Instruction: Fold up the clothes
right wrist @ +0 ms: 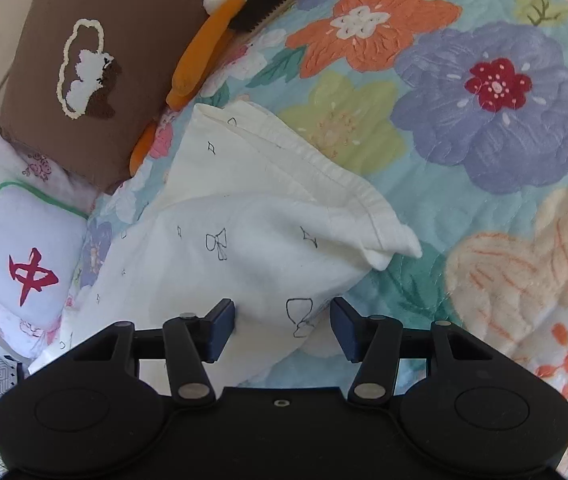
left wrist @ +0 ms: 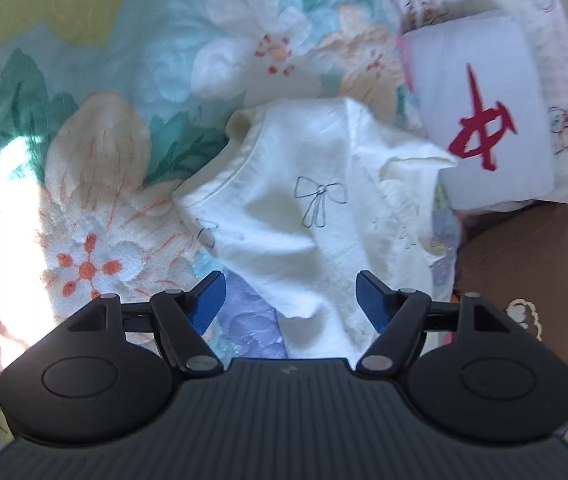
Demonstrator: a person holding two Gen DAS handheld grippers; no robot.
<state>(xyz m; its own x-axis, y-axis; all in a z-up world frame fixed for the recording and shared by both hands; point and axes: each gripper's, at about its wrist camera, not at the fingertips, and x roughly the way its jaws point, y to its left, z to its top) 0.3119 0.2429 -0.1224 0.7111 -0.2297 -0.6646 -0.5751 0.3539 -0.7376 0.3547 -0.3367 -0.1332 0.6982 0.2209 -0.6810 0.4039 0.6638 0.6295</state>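
Note:
A white garment [left wrist: 304,208] printed with small black bows lies crumpled on the flowered quilt [left wrist: 116,92]. In the left wrist view, my left gripper [left wrist: 290,300] hangs over the garment's near edge with its blue pads wide apart; cloth lies between them, and neither pad presses on it. In the right wrist view, the same garment [right wrist: 252,232] shows a folded hem pointing right. My right gripper [right wrist: 283,328] sits at its near corner. A bulge of cloth lies between the spread jaws, unsqueezed.
A white cushion with a red character [left wrist: 484,112] [right wrist: 34,264] lies beside the garment. A brown cushion with a cloud patch [right wrist: 92,68] and an orange-and-white plush toy [right wrist: 204,48] are behind it. The quilt [right wrist: 484,120] extends to the right.

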